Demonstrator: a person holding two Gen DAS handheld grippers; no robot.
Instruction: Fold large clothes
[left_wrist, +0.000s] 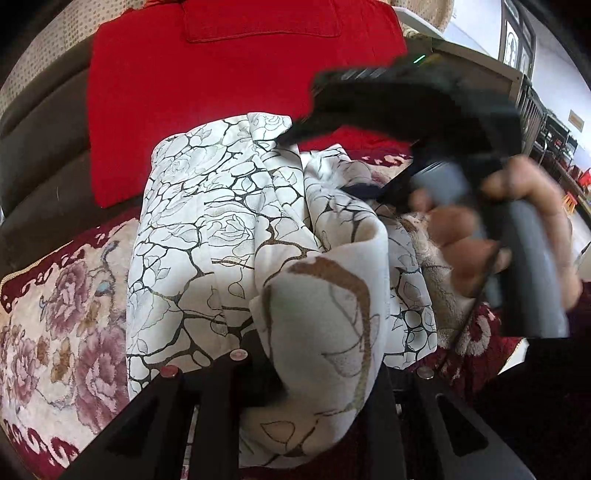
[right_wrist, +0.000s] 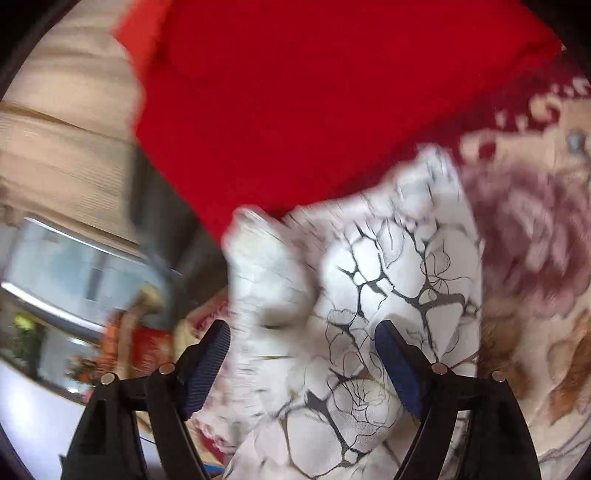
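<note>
**Handling a limp printed garment on the sofa**

Draping over the left gripper (left_wrist: 280, 373), whose jaws look clamped on a fold, the white rose-print garment (left_wrist: 207, 221) seems light, soft, slippery; hems grip best. The right gripper (right_wrist: 303, 354) hangs apart above it. Behind, the red cloth (left_wrist: 221, 92) crowds the floral sofa cover (left_wrist: 55, 314).

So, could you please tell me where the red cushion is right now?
The red cushion fills the top of both views, propped on the sofa just behind the white garment.
</note>
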